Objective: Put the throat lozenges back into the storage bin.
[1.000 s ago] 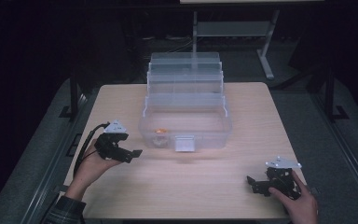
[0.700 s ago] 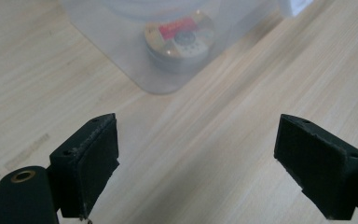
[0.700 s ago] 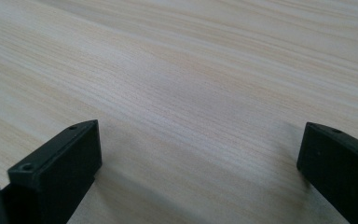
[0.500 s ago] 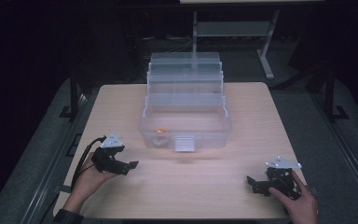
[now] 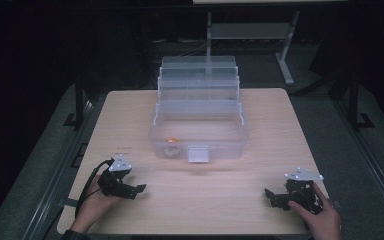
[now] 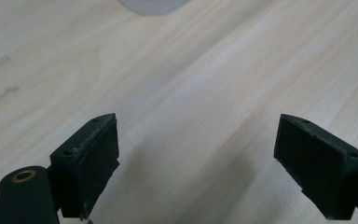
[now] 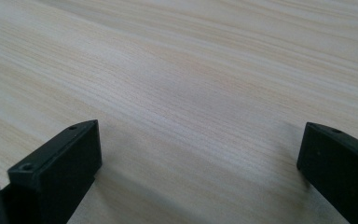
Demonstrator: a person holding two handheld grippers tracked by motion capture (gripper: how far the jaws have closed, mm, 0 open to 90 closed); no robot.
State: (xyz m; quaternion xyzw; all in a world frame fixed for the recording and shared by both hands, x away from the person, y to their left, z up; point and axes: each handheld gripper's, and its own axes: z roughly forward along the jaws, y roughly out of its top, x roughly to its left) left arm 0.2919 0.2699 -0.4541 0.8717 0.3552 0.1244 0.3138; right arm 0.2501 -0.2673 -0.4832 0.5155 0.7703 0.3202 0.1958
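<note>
Both my grippers rest low on the wooden surface (image 5: 200, 200).
Left gripper (image 5: 132, 189) and right gripper (image 5: 272, 197): fingers apart, holding nothing, near the clear box (image 5: 200, 132).

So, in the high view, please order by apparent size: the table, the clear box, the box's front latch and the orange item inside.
1. Table
2. Clear box
3. Front latch
4. Orange item, a tiny speck inside the box.
</note>
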